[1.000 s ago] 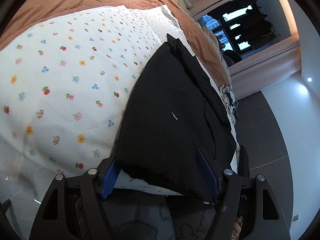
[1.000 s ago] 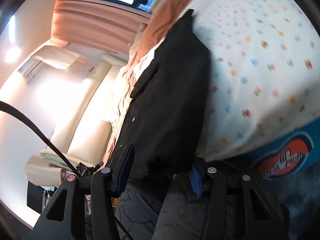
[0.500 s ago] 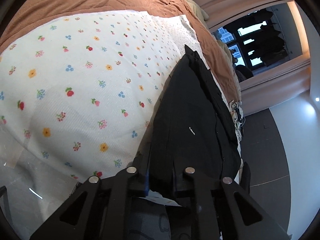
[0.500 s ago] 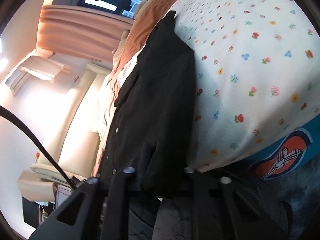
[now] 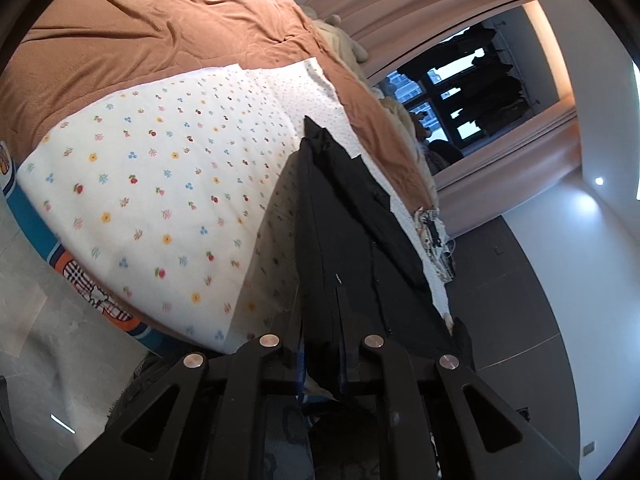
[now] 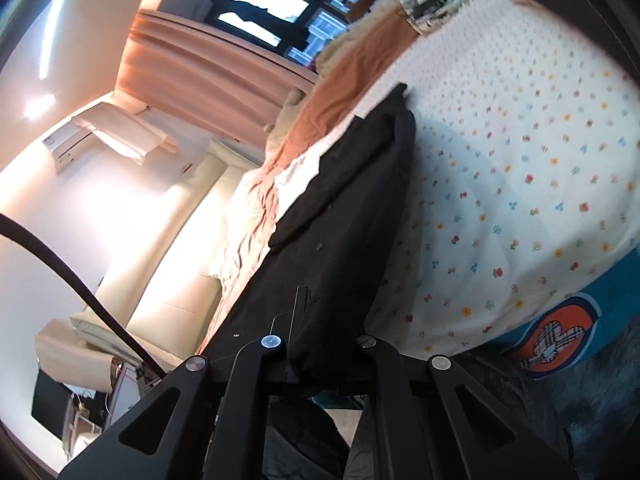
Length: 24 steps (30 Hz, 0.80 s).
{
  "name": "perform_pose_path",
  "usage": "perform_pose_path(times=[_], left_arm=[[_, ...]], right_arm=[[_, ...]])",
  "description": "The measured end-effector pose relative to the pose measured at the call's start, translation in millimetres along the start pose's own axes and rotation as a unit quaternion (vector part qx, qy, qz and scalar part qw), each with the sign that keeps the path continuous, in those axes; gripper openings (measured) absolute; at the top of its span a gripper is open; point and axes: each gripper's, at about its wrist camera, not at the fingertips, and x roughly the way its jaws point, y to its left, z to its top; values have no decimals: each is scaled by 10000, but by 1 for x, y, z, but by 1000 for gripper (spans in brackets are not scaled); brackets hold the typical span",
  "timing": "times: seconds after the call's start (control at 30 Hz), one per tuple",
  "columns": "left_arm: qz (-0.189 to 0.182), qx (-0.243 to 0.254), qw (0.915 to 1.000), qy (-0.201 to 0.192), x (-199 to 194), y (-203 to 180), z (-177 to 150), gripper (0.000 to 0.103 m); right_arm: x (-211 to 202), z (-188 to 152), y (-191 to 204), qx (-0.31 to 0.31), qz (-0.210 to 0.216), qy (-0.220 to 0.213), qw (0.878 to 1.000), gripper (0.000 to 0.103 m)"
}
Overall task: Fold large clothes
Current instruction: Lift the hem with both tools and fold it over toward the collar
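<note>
On bed (image 5: pixel 168 32), atop floral sheet (image 5: pixel 160 184): black garment (image 5: pixel 340 216), long axis running straight away from both grippers toward window end. Near hem pinched by left gripper (image 5: pixel 322 344) and right gripper (image 6: pixel 328 344), jaws just closed, clamped on cloth. Far end tapers, collar likely. Next prob. hem carried forward along that axis.

right gripper (image 6: pixel 320 344): jaws clamped on near edge of black garment (image 6: pixel 352 216) | garment: stretched lengthwise over floral sheet (image 6: pixel 520 184) | bed (image 6: pixel 576 332): blue edge visible
</note>
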Motion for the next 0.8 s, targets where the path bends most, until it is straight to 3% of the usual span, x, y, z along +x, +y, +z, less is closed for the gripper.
perform_pose_path(times=[0.43,0.8], left_arm=[[-711,259,9967,-283,-86,-33,-34,13],[-1337,566,9872,-655,-148,-69,-40,13]], right_arm=[[-79,-33,13,-236,302,-298,9988,4],[-121,-41,39,-571,653,-605,9944,4]])
